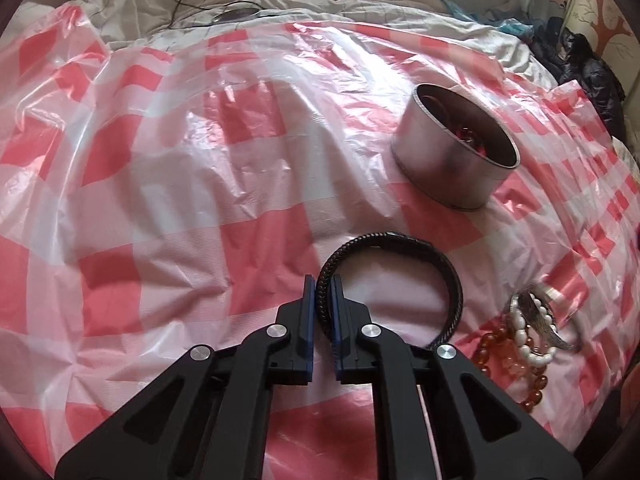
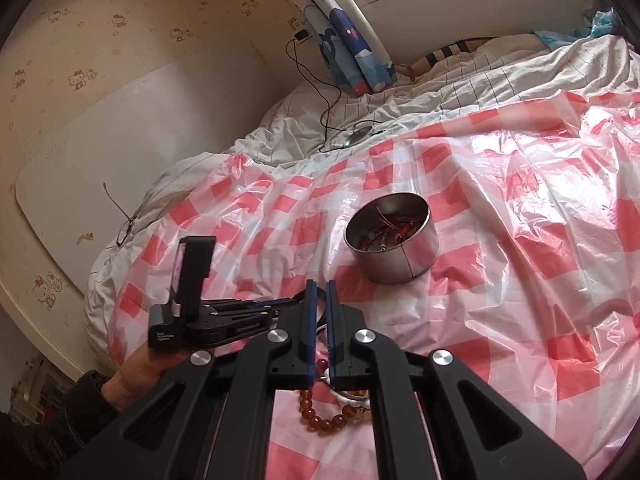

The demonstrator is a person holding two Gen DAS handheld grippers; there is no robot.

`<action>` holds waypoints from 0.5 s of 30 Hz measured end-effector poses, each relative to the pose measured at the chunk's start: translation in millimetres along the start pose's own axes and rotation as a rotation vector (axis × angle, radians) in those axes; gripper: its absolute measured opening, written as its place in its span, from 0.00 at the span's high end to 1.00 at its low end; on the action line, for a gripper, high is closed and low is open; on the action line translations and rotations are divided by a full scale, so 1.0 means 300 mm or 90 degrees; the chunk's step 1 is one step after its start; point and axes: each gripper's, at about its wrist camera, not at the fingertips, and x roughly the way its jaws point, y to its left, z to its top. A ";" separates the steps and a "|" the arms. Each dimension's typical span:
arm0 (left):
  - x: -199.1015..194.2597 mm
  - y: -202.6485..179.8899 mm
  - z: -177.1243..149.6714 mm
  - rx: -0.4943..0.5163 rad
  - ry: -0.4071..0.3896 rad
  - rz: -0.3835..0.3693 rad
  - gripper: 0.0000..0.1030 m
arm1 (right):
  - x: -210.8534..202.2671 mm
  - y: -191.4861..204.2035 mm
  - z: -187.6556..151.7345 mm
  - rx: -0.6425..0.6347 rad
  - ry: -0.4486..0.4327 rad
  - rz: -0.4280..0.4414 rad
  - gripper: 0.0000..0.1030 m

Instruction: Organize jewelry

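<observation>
My left gripper point(image 1: 323, 282) is shut on a black braided bracelet point(image 1: 404, 241), which loops out to the right over the bed. A round metal tin point(image 1: 444, 160) with jewelry inside stands beyond it to the right. It also shows in the right wrist view point(image 2: 394, 240). A pile of amber bead, white pearl and silver bracelets point(image 1: 528, 340) lies at the lower right. My right gripper point(image 2: 319, 286) hovers above the amber beads point(image 2: 320, 420), its jaws nearly closed with a narrow gap and nothing held. The left gripper's body point(image 2: 208, 316) is at its left.
A red-and-white checked plastic sheet point(image 1: 180, 200) covers the bed. A white quilt point(image 2: 480, 80), a black cable with a round pad point(image 2: 360, 134), and glasses point(image 2: 124, 224) lie beyond it. Dark clothes point(image 1: 588, 64) sit at the far right.
</observation>
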 end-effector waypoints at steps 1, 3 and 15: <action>-0.005 -0.007 -0.001 0.003 -0.003 -0.003 0.94 | 0.010 -0.002 -0.002 -0.001 0.012 -0.009 0.95; -0.008 -0.008 0.000 0.000 -0.005 -0.006 0.94 | 0.049 -0.003 -0.014 -0.009 0.052 -0.040 0.89; 0.014 0.002 0.004 -0.008 0.008 -0.009 0.94 | 0.204 -0.063 -0.100 0.020 0.193 -0.100 0.63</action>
